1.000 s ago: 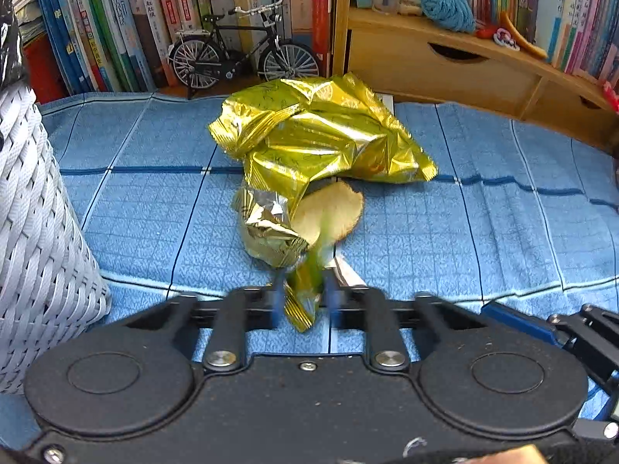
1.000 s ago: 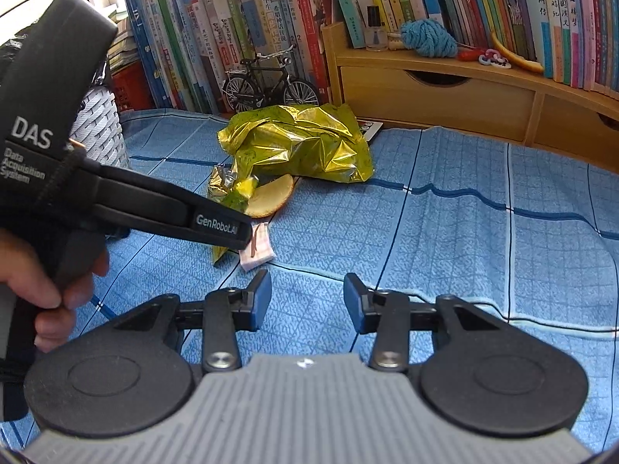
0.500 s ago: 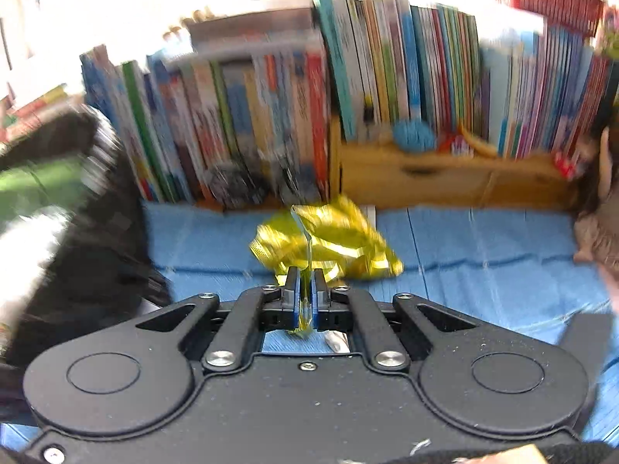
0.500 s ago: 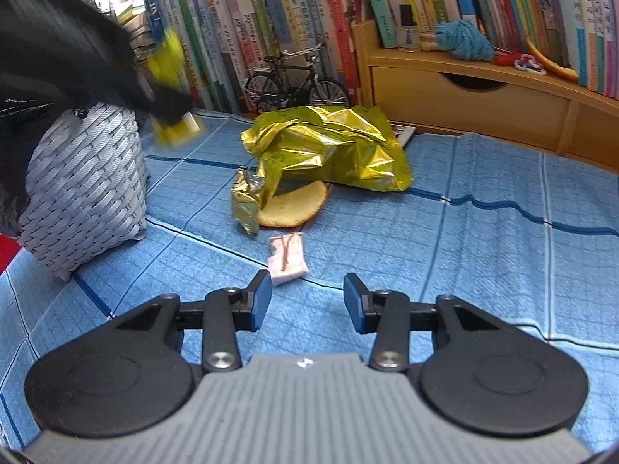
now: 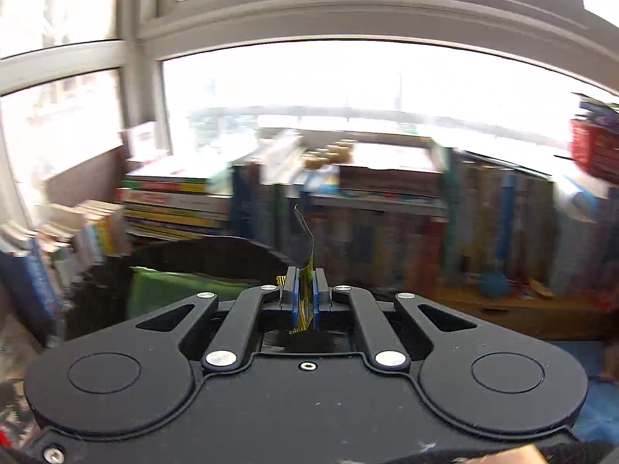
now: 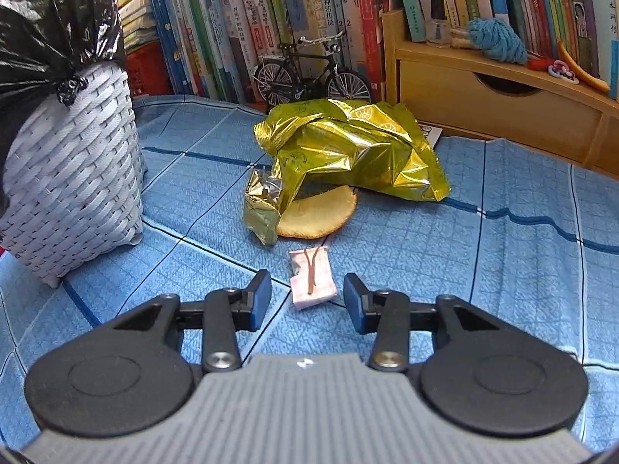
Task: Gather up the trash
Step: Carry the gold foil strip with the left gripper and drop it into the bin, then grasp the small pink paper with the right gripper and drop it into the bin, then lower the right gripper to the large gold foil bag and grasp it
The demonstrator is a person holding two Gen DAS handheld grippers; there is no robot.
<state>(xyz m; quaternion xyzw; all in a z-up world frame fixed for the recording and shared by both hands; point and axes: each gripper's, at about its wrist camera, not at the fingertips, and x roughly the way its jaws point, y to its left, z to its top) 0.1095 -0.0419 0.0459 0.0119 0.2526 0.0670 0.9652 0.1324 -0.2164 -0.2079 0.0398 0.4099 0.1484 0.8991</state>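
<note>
Left claw (image 5: 305,301) pinching foil scrap (image 5: 305,290) near bin (image 5: 201,255); right claw (image 6: 305,301) open over pink packet (image 6: 312,278); gold bag (image 6: 348,150), cracker (image 6: 321,216) left.

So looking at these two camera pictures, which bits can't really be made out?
- Left wrist view: the rows of books are smeared by motion blur, so no titles read.
- Left wrist view: the thin yellow foil scrap is mostly hidden between the left gripper's shut blue pads.
- Right wrist view: the white woven basket with its black bin liner is cut by the left edge; its inside is unseen.
</note>
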